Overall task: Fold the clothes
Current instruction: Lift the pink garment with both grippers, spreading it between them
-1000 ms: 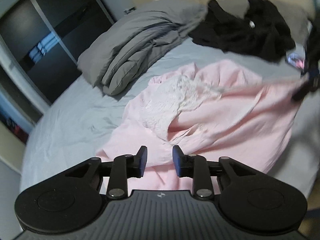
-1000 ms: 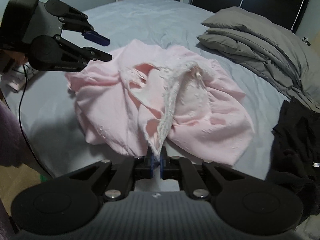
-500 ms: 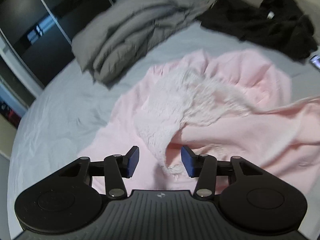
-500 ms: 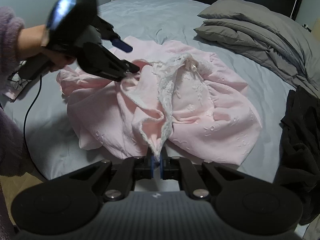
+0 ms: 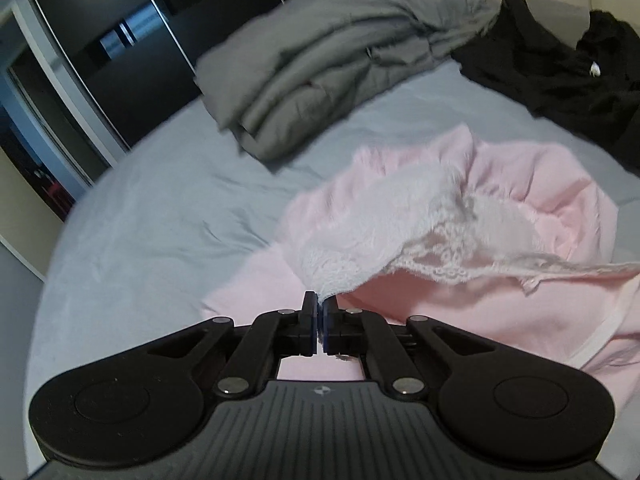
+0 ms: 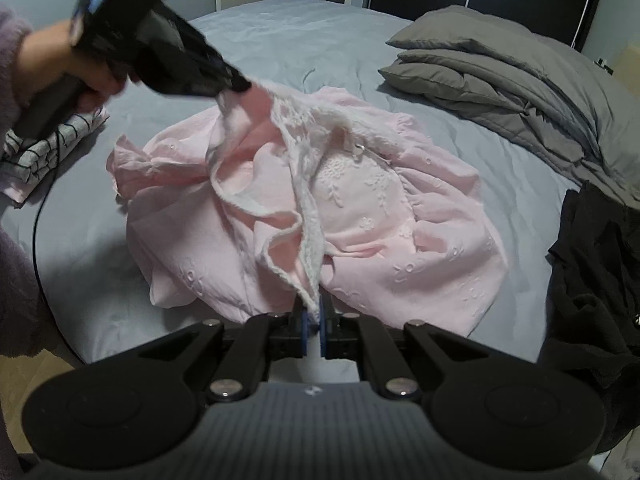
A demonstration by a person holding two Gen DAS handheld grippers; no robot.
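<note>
While the left claw [image 5: 319, 311] pinches the pink garment's [image 6: 360, 216] lace trim [image 5: 380, 236], the right claw [image 6: 314, 318] clamps its edge.

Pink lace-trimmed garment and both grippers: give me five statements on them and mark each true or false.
1. The left gripper is shut on the pink garment at its white lace trim. True.
2. The right gripper is open. False: it is shut on the lace edge.
3. The garment lies folded flat. False: it is crumpled.
4. A folded grey duvet lies on the bed. True.
5. The black garment lies on the pink one. False: it lies beside it.
</note>
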